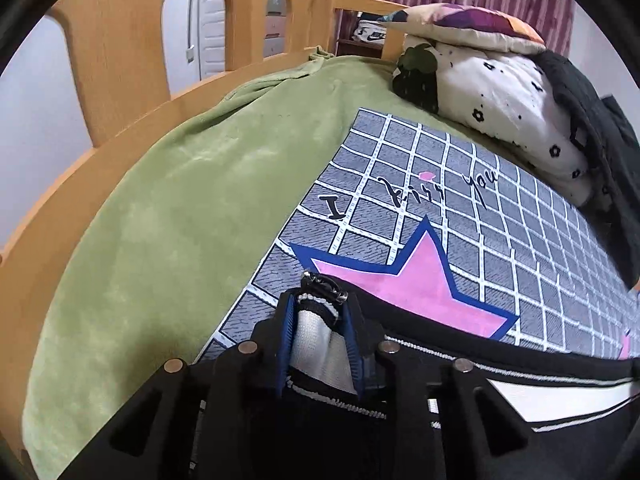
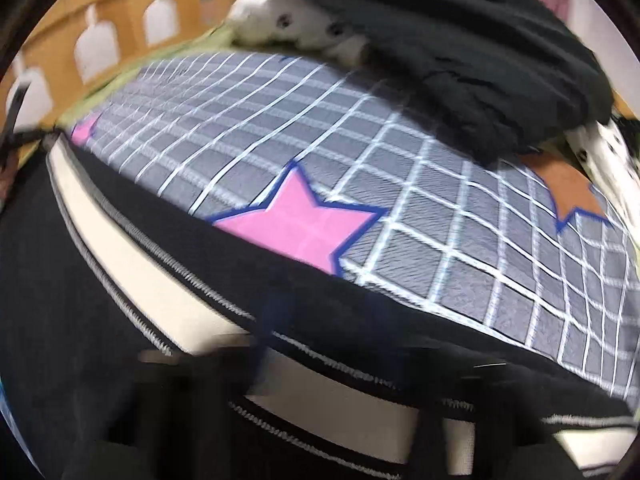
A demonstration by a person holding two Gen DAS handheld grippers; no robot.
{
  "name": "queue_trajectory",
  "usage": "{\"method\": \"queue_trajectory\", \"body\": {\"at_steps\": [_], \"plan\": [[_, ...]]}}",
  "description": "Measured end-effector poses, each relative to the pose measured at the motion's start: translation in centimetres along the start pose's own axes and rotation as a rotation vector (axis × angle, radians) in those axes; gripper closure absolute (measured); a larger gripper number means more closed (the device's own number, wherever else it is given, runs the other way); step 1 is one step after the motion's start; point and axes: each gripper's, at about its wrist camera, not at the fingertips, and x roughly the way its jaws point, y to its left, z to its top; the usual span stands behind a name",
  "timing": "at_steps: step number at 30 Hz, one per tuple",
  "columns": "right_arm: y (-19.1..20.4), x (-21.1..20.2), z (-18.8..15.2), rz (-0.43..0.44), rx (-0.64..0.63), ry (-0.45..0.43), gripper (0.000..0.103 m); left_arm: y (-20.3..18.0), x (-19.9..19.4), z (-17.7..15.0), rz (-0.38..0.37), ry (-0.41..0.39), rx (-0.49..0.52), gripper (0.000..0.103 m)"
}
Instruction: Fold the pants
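Note:
The pants (image 1: 520, 364) are black with a white side stripe edged in grey stitching, and lie on a grey grid-patterned mat (image 1: 460, 200). My left gripper (image 1: 320, 304) is shut on a bunched end of the pants, with white and black fabric pinched between its blue pads. In the right wrist view the pants (image 2: 140, 264) stretch across the lower frame. My right gripper (image 2: 320, 320) is blurred and dark against the black fabric, so its jaws cannot be made out.
The mat bears pink stars (image 2: 304, 220) and covers a green blanket (image 1: 160, 220) on a wooden-railed bed (image 1: 104, 40). A white spotted duvet (image 1: 500, 100), a pillow (image 1: 472, 24) and a black garment (image 2: 460, 32) are piled at the far end.

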Motion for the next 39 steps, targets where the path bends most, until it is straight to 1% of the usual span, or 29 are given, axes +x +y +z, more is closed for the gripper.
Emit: {"method": "queue_trajectory", "body": {"at_steps": [1, 2, 3, 4, 6, 8, 11, 13, 14, 15, 16, 17, 19, 20, 21, 22, 24, 25, 26, 27, 29, 31, 32, 33, 34, 35, 37, 39], "plan": [[0.3, -0.2, 0.1, -0.022, -0.027, -0.007, 0.1, -0.2, -0.3, -0.1, 0.0, -0.016, 0.007, 0.084], [0.6, -0.7, 0.3, -0.035, -0.044, -0.03, 0.1, -0.2, -1.3, -0.2, -0.005, -0.059, 0.013, 0.085], [0.3, -1.6, 0.4, -0.032, -0.028, -0.067, 0.1, -0.2, -1.9, -0.2, -0.013, -0.084, 0.009, 0.085], [-0.2, -2.6, 0.5, -0.01, 0.009, -0.105, 0.1, 0.0, -2.2, 0.0, -0.021, -0.095, -0.003, 0.085], [-1.6, -3.9, 0.5, 0.029, 0.087, -0.18, 0.1, 0.1, -1.6, 0.3, -0.03, -0.075, -0.021, 0.085], [-1.7, -2.9, 0.6, 0.013, 0.091, -0.164, 0.101, -0.4, 0.1, 0.4, 0.007, -0.041, -0.011, 0.085], [-1.0, 0.9, 0.1, -0.03, 0.083, -0.077, 0.1, -1.5, 1.6, -0.2, 0.067, -0.023, 0.032, 0.083], [-1.2, 0.8, 0.3, -0.036, 0.11, -0.094, 0.099, -2.2, 1.1, -0.2, 0.096, -0.023, 0.071, 0.077], [-1.4, 0.3, 0.4, -0.039, 0.13, -0.099, 0.097, -2.3, 0.8, -0.3, 0.097, -0.014, 0.077, 0.064], [-1.8, -0.6, 0.4, -0.047, 0.158, -0.109, 0.09, -2.3, 0.4, -0.3, 0.1, 0.004, 0.078, 0.051], [-2.0, -1.5, 0.2, -0.067, 0.166, -0.127, 0.086, -2.1, -0.3, -0.5, 0.093, 0.004, 0.068, 0.047], [-2.3, -2.7, -0.2, -0.088, 0.173, -0.157, 0.084, -2.1, -0.8, -0.6, 0.081, -0.001, 0.062, 0.046], [-3.0, -4.8, -1.3, -0.124, 0.196, -0.206, 0.079, -2.0, -2.6, -1.3, 0.018, -0.012, 0.057, 0.045], [-3.8, -5.3, -1.9, -0.135, 0.222, -0.217, 0.079, -2.2, -3.0, -1.5, 0.001, -0.015, 0.058, 0.039], [-4.5, -5.7, -2.6, -0.146, 0.251, -0.218, 0.079, -2.3, -3.5, -2.0, -0.024, -0.019, 0.062, 0.038], [-5.0, -5.8, -3.0, -0.157, 0.272, -0.21, 0.079, -2.6, -3.5, -2.5, -0.042, -0.008, 0.068, 0.038], [-6.8, -4.2, -4.2, -0.21, 0.326, -0.117, 0.079, -3.1, -2.8, -3.3, -0.062, 0.041, 0.086, 0.038], [-7.5, -3.3, -4.7, -0.215, 0.344, -0.075, 0.081, -3.3, -2.4, -3.5, -0.058, 0.057, 0.093, 0.038], [-8.1, -2.7, -5.0, -0.193, 0.367, -0.057, 0.081, -3.5, -1.9, -3.9, -0.038, 0.083, 0.098, 0.038], [-8.3, -2.8, -5.0, -0.187, 0.385, -0.068, 0.082, -3.5, -1.8, -4.1, -0.033, 0.093, 0.094, 0.038], [-8.3, -3.6, -4.4, -0.206, 0.421, -0.07, 0.082, -3.3, -2.5, -4.3, -0.065, 0.107, 0.07, 0.038], [-7.9, -4.7, -4.2, -0.227, 0.454, -0.088, 0.075, -3.4, -3.6, -4.5, -0.098, 0.127, 0.058, 0.038], [-7.5, -5.4, -4.2, -0.231, 0.466, -0.097, 0.072, -3.5, -4.3, -4.8, -0.104, 0.13, 0.057, 0.038], [-6.9, -6.0, -4.3, -0.227, 0.472, -0.1, 0.067, -3.6, -5.2, -5.1, -0.106, 0.128, 0.062, 0.038], [-6.3, -6.8, -4.4, -0.22, 0.473, -0.102, 0.063, -3.8, -5.7, -5.2, -0.108, 0.125, 0.068, 0.038], [-5.6, -7.7, -4.5, -0.219, 0.47, -0.108, 0.061, -3.9, -6.5, -5.4, -0.113, 0.12, 0.079, 0.038], [-4.0, -9.4, -4.9, -0.231, 0.47, -0.133, 0.05, -4.4, -8.5, -6.1, -0.112, 0.109, 0.103, 0.038], [-2.4, -11.2, -5.5, -0.222, 0.468, -0.157, 0.05, -4.6, -10.0, -6.5, -0.112, 0.102, 0.109, 0.038]]}}
